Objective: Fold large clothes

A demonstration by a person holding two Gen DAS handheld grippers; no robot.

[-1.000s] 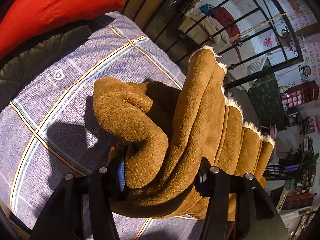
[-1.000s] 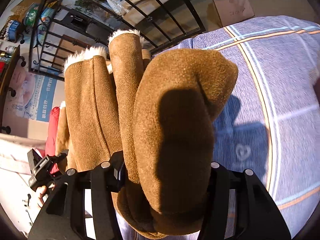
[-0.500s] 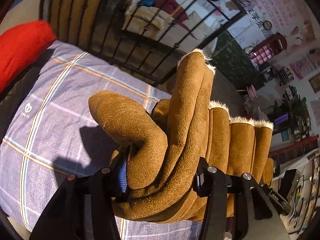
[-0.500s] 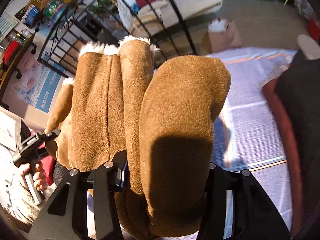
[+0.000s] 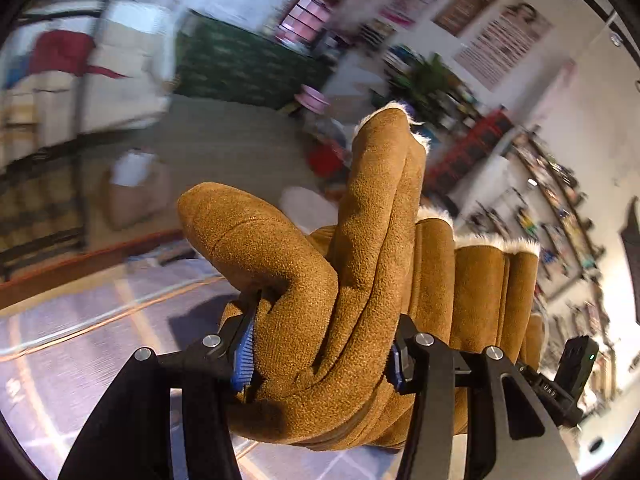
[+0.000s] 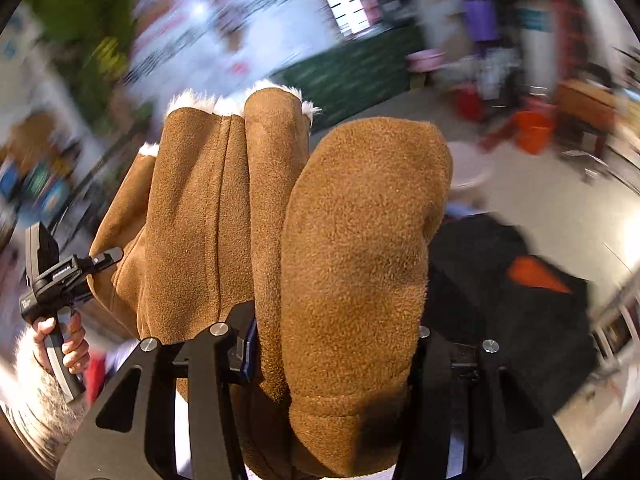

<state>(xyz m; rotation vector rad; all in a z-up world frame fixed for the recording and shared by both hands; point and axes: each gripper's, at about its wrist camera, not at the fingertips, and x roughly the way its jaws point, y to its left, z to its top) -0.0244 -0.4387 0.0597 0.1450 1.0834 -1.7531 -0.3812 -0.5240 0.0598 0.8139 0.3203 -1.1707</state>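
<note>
A thick brown suede coat [image 5: 360, 280] with white fleece lining, bunched in several folds, is held up in the air. My left gripper [image 5: 320, 360] is shut on one end of the folded bundle, above the purple checked bedspread [image 5: 80, 340]. My right gripper [image 6: 332, 344] is shut on the other end of the same brown coat [image 6: 340, 240]. The left gripper and the hand holding it show at the left edge of the right wrist view [image 6: 52, 292]. The right gripper shows at the lower right of the left wrist view [image 5: 568, 380].
The background is blurred by motion. A black garment [image 6: 500, 280] with an orange patch lies to the right below the coat. A paper bag [image 5: 136, 192] stands on the floor beyond the bed. Shelves and clutter line the far walls.
Both grippers have swung away from the bed with the coat still gripped. The view has turned from the bedspread and iron railing toward the room and floor. The red pillow has left view.
</note>
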